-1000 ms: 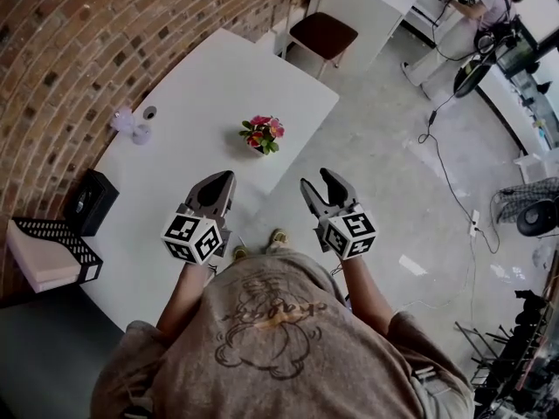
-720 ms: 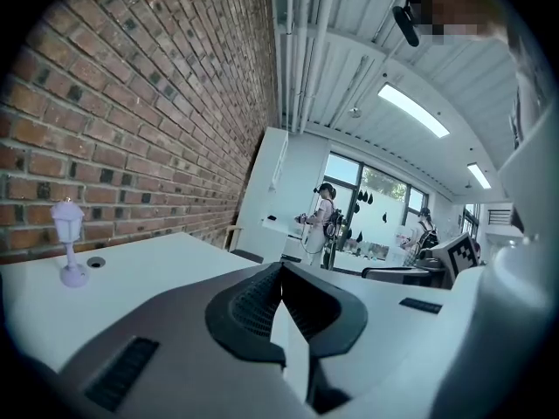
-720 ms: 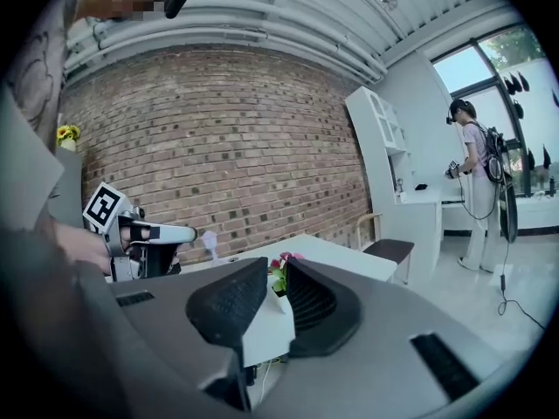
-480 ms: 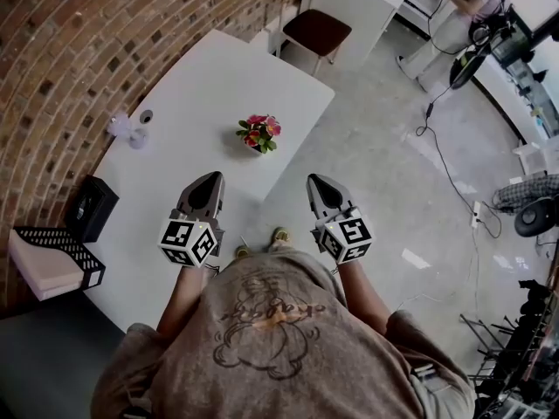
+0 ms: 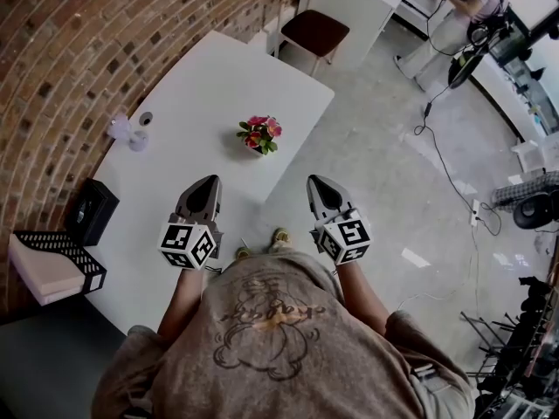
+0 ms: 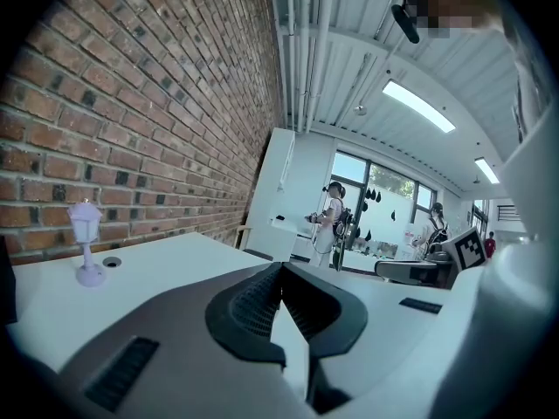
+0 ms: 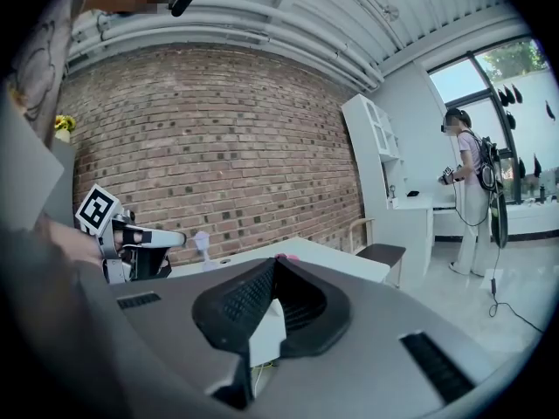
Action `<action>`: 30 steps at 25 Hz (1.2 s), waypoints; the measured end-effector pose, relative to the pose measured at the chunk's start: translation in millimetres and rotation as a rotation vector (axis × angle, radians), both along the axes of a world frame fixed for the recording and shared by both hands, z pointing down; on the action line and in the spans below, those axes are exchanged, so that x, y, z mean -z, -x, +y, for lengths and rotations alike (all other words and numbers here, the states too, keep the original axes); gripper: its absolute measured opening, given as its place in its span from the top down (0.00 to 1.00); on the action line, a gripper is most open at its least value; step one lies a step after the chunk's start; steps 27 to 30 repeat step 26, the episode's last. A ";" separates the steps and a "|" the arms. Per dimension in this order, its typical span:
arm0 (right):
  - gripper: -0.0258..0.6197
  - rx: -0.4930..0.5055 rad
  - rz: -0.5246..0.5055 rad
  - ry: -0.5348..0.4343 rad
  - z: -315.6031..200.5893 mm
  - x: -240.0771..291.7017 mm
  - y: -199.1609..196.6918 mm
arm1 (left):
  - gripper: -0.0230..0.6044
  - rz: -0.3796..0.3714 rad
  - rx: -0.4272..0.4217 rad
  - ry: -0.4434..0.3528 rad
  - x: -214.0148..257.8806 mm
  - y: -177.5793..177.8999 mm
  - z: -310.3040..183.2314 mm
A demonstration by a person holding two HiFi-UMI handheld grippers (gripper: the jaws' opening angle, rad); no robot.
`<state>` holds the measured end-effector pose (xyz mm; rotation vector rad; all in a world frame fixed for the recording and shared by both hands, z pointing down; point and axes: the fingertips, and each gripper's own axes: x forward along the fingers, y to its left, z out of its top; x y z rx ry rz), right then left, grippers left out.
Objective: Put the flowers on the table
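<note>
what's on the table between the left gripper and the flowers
Nothing. In the head view, only bare white table lies between the left gripper and the flowers.

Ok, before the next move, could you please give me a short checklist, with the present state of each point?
1. Flowers are on the white table: ok, they sit near its floor-side edge.
2. Left gripper is empty: ok, jaws together, nothing between them.
3. Right gripper is empty: ok, jaws together, nothing between them.
4. Both grippers are clear of the flowers: ok, both are apart from them, nearer the person.
5. Jaws are ready for a grasp: not ok, both are shut and would have to open first.
6. Space around the flowers: ok, the lilac lamp ornament stands well away, by the brick wall.
</note>
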<state>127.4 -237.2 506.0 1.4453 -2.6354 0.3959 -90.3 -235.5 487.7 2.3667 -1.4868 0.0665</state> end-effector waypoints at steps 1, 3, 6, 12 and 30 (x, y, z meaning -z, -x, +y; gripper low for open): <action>0.95 -0.003 0.002 -0.001 0.1 -0.1 0.0 | 0.93 0.001 -0.002 -0.001 0.1 0.1 0.0; 0.96 -0.014 0.009 -0.004 0.2 -1.6 -2.0 | 0.93 0.003 -0.005 -0.003 0.4 0.2 -0.3; 0.96 -0.023 0.012 0.001 1.4 -1.8 -3.5 | 0.93 0.006 -0.010 -0.002 0.7 0.1 -0.2; 0.95 -0.024 0.013 0.001 2.0 -0.5 -4.3 | 0.93 -0.001 -0.017 0.009 -1.3 1.0 2.7; 0.95 -0.060 0.009 0.008 6.9 -4.5 -4.5 | 0.93 0.017 -0.023 0.018 -5.9 -0.3 2.6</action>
